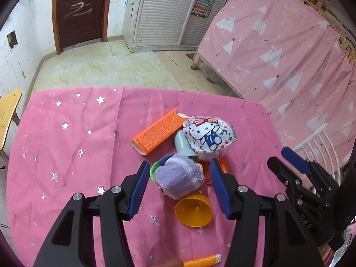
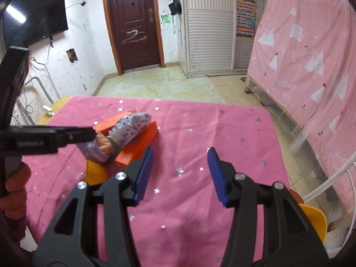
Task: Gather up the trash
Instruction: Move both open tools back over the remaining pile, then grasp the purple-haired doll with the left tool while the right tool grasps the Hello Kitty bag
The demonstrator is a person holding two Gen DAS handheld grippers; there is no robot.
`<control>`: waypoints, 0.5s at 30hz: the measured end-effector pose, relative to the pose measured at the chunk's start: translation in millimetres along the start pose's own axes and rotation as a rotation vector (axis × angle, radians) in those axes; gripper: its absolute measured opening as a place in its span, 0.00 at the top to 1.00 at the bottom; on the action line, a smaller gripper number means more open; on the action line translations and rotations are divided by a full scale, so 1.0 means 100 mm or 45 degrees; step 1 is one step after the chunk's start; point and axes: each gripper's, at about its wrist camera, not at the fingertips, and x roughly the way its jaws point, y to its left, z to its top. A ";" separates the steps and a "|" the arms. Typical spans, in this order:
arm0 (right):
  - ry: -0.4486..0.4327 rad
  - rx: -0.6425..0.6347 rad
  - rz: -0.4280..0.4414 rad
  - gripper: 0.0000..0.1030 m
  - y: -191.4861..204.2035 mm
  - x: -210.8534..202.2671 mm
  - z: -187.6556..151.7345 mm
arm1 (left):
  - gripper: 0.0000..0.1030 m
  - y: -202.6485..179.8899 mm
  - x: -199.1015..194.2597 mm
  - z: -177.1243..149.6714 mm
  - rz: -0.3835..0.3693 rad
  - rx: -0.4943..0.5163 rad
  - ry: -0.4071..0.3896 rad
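A heap of trash lies on the pink starred tablecloth (image 1: 66,146). In the left wrist view I see an orange carton (image 1: 155,131), a Hello Kitty wrapper (image 1: 209,135), a pale blue cup (image 1: 183,144), a small doll in purple knit (image 1: 178,175) and an orange cup (image 1: 193,210). My left gripper (image 1: 179,166) is open, its blue pads on either side of the doll and above it. My right gripper (image 2: 180,153) is open and empty over bare cloth, right of the heap; it also shows in the left wrist view (image 1: 287,158). The right wrist view shows the carton (image 2: 135,146), wrapper (image 2: 131,126) and doll (image 2: 100,149).
An orange-and-white tube (image 1: 202,261) lies at the near table edge. A wooden chair (image 1: 9,113) stands left of the table, a white metal chair (image 2: 329,178) to the right. A pink curtained bed frame (image 1: 278,44) is at the far right.
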 end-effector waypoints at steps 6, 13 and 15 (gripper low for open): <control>-0.015 -0.026 0.015 0.53 0.14 0.05 0.09 | 0.53 0.07 0.15 -0.06 -0.031 -0.022 0.049; -0.012 -0.068 0.064 0.39 0.38 0.16 0.20 | 0.79 0.26 0.28 -0.16 -0.112 -0.092 0.100; -0.014 -0.081 0.084 0.34 0.45 0.21 0.24 | 0.83 0.29 0.25 -0.17 -0.119 -0.090 0.084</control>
